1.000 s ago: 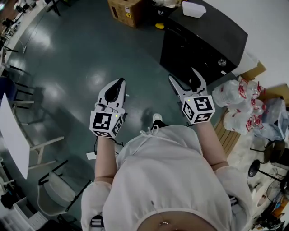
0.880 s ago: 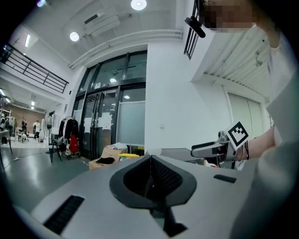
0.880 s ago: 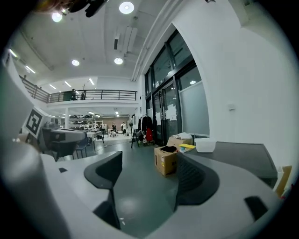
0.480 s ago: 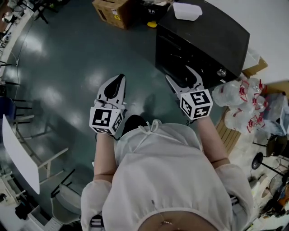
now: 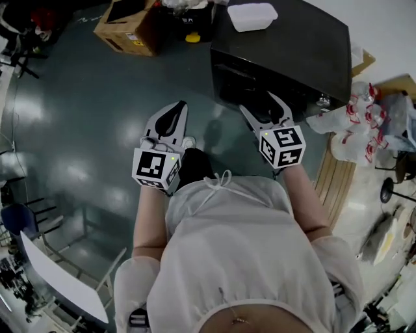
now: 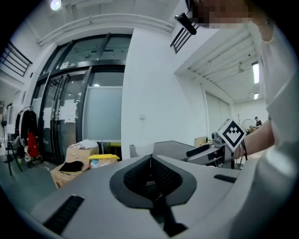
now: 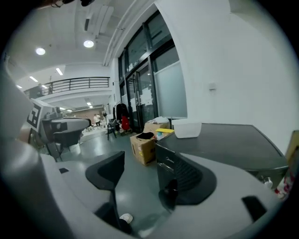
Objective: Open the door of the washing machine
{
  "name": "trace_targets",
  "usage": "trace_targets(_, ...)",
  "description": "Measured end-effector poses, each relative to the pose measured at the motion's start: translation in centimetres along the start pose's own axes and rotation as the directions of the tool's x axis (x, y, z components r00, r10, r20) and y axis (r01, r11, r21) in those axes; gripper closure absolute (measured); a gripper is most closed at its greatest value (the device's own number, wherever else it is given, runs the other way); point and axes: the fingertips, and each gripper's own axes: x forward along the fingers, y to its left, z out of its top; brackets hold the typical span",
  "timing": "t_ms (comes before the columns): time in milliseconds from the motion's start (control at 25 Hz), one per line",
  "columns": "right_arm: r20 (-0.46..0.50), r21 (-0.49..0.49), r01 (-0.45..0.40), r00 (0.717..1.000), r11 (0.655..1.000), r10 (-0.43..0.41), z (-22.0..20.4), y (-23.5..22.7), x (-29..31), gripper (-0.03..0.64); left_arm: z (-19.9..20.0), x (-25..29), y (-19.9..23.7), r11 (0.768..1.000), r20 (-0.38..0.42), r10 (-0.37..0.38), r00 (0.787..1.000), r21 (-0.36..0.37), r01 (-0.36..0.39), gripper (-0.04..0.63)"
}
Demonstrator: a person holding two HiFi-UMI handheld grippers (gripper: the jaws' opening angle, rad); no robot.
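Grey-green floor (image 5: 97, 117) is seen from above, black washer (image 5: 286, 58) set at upper right with a white tub (image 5: 252, 16) on top; left gripper (image 5: 179, 104) is held over the floor, jaws together, empty; right gripper (image 5: 260, 104) is held just before the washer front, jaws apart after narrowing slightly, nothing between
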Motion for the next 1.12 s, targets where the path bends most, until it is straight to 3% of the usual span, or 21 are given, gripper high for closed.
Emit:
trace_targets(320,-0.117,0.146,0.252,0.965,0.957,-0.236,-1.5,-1.7,8.6,0.290,-1.6,8.7,9.1,0.974,-0.039,-0.228,0.973,-0.005,0.228,0.572)
trace_targets(480,-0.243,0.237,0.359,0.922,0.903,-0.303,-5.7,-2.1,12.6,0.290,-4.9,12.7,11.6,0.941,-0.099,-0.337,0.936,-0.026,0.336,0.572)
trace_targets(640,-0.342,0.289,0.453,0.872,0.843,-0.351,-9.8,-3.3,16.9,0.291,-8.7,16.7,13.7,0.921,-0.154,-0.388,0.909,-0.030,0.388,0.572)
trace_targets(800,-0.453,0.353,0.557,0.804,0.752,-0.384,-15.3,-4.9,19.9,0.293,-12.5,19.3,14.1,0.893,-0.159,-0.451,0.878,-0.062,0.447,0.572)
trace_targets(960,-0.572,0.418,0.672,0.718,0.612,-0.397,-20.7,-6.6,21.4,0.296,-17.3,20.8,14.4,0.868,-0.205,-0.492,0.846,-0.046,0.494,0.572)
trace_targets(1120,-0.631,0.442,0.729,0.667,0.523,-0.396,-23.9,-8.6,23.5,0.296,-20.4,22.3,14.2,0.840,-0.217,-0.535,0.816,-0.031,0.542,0.572)
